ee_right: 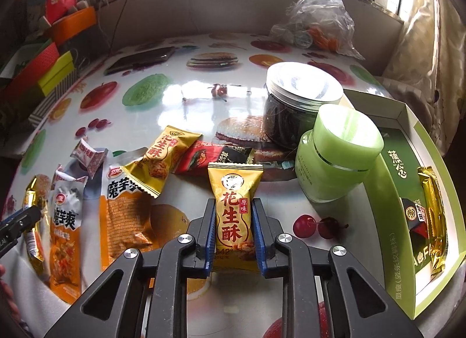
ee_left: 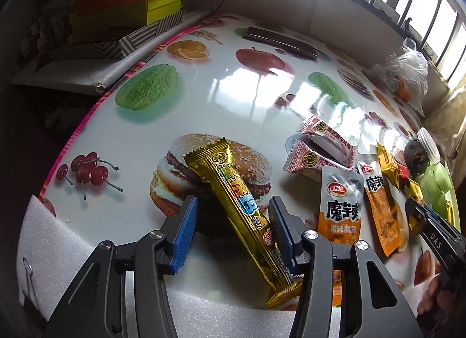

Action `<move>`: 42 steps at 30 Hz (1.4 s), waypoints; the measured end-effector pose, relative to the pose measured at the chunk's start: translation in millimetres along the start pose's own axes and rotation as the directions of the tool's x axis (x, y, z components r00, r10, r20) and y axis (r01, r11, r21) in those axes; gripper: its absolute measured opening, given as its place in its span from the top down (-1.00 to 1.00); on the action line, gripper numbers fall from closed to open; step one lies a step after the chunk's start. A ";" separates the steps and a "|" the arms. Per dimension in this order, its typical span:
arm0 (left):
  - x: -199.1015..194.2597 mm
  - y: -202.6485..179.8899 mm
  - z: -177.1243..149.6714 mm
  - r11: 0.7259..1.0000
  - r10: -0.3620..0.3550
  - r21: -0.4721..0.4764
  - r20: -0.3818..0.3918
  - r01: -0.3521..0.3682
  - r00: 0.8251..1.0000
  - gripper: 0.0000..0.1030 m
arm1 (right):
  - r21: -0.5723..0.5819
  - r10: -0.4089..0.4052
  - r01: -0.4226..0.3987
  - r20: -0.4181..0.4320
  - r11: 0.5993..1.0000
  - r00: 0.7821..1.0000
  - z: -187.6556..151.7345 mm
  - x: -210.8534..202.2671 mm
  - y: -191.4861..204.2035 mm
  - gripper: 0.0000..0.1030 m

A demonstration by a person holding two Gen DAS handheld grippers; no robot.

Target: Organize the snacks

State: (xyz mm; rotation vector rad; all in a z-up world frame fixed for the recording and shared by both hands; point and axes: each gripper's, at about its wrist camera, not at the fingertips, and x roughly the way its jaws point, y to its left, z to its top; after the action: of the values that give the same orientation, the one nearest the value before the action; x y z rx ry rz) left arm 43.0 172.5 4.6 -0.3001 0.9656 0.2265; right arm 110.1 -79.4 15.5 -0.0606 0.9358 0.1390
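Observation:
In the left wrist view a long gold snack bar (ee_left: 241,207) lies slantwise on the fruit-print table between the fingers of my left gripper (ee_left: 231,204). It rests against the right pad, a wide gap separates it from the left pad, and the gripper is open. In the right wrist view my right gripper (ee_right: 234,204) is shut on a yellow peanut-crisp packet (ee_right: 234,215), both blue pads pressing its sides. An open green-and-white box (ee_right: 407,140) at the right holds a gold bar (ee_right: 434,207) and a black-red packet (ee_right: 416,215).
Two silver-orange pouches (ee_right: 67,215), red-white candies (ee_right: 88,157), a second yellow packet (ee_right: 163,157) and a red-black packet (ee_right: 215,157) lie left of centre. A green jar (ee_right: 337,157) and a dark jar (ee_right: 297,105) stand beside the box. At the back lie a plastic bag (ee_right: 317,17) and a phone (ee_right: 139,58).

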 end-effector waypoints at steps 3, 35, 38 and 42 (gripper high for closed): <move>-0.9 3.1 -0.3 1.000 0.001 -0.006 -0.001 -0.001 1.000 0.00 | -0.007 0.008 -0.008 0.005 1.000 1.000 -4.5 -2.6 -1.4 0.59; -17.8 -44.3 -10.8 0.991 -0.093 0.101 0.042 0.088 0.995 0.54 | -0.012 0.107 -0.106 0.070 0.994 0.992 -16.3 -32.2 -4.2 0.60; -18.7 -47.2 -11.6 0.990 -0.099 0.100 0.036 0.095 0.994 0.54 | -0.008 0.109 -0.108 0.076 0.994 0.991 -17.4 -34.6 -5.8 0.60; -27.6 -54.1 -9.6 0.987 -0.109 0.122 0.062 0.101 0.992 0.55 | -0.010 0.120 -0.120 0.079 0.993 0.990 -18.4 -37.6 -6.6 0.60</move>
State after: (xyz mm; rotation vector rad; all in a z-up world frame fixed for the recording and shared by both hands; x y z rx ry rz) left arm 37.8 117.0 30.6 -0.2322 0.8889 0.0823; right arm 74.4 -91.4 34.9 -0.0038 0.8595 0.2539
